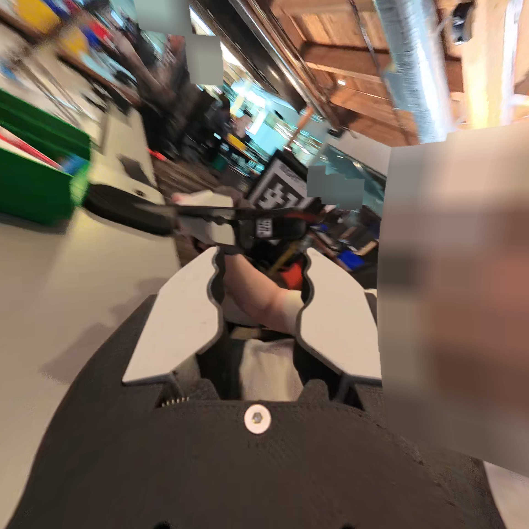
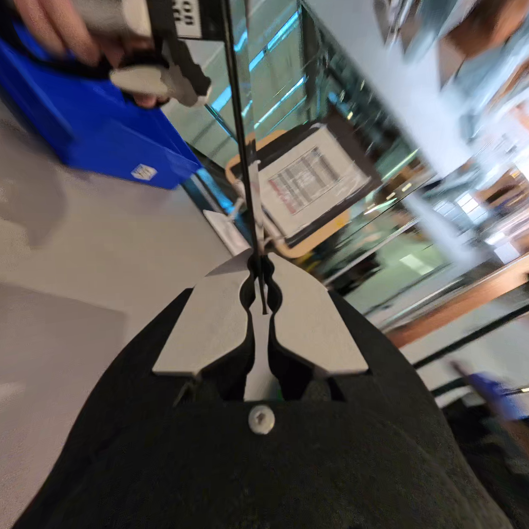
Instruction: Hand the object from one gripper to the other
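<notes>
The object is a thin black flat piece, seen edge-on in the right wrist view (image 2: 246, 177). My right gripper (image 2: 261, 259) is shut on its near end, and the piece runs up and away from the fingers. In the left wrist view the right gripper (image 1: 183, 217) is farther off and holds the black piece (image 1: 128, 209) out to the left over the table. My left gripper (image 1: 262, 254) is open and empty, just below the right gripper. It also shows in the right wrist view (image 2: 186, 83), a little left of the piece's far part and not touching it.
A grey table (image 1: 86, 286) lies at the left. A green bin (image 1: 34, 177) stands on it at the far left. A blue bin (image 2: 100, 128) stands at the table's edge. A framed board with a sheet (image 2: 309, 183) is behind. A person's forearm (image 1: 257, 303) is between my left fingers.
</notes>
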Motion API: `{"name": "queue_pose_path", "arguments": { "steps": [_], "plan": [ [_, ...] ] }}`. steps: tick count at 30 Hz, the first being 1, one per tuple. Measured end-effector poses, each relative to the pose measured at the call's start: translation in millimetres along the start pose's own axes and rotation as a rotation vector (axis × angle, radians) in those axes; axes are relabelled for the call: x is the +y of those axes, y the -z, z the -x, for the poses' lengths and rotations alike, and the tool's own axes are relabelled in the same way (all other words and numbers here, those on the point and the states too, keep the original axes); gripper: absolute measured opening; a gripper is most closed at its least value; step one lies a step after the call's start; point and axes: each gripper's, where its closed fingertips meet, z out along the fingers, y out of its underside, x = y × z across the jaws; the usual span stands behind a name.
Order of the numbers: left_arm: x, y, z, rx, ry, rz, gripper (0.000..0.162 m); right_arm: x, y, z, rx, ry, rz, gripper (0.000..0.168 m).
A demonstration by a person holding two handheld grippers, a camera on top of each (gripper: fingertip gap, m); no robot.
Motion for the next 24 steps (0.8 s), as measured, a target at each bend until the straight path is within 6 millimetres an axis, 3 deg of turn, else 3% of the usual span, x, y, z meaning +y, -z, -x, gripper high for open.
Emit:
{"name": "queue_pose_path", "arguments": {
  "steps": [1, 3, 5, 9, 12, 16, 24],
  "plan": [
    [-7, 7, 6, -0.071, -0.065, -0.029, 0.053, 4, 0, 2, -0.028, -0.158, 0.010, 0.002],
    [-15, 15, 18, -0.215, -0.166, -0.056, 0.062, 13, -1, 0, -0.015, -0.417, 0.071, 0.002],
    [-16, 14, 28, -0.343, -0.254, -0.053, 0.082, 25, -2, -6, 0.083, -0.556, 0.158, 0.002],
    [-6, -4, 35, -0.527, -0.493, -0.003, 0.111, 24, -10, 10, 0.162, -0.533, 0.270, 0.002],
    [-3, -12, 34, -0.656, -0.654, 0.014, 0.116, 17, -24, 34, 0.164, -0.491, 0.314, 0.002],
    [-6, -6, 38, -0.825, -0.738, 0.024, 0.118, 8, -42, 64, 0.118, -0.531, 0.321, 0.002],
    [-4, -1, 49, -0.864, -0.725, 0.043, 0.112, -11, -67, 83, 0.087, -0.554, 0.297, 0.001]
  ]
}}
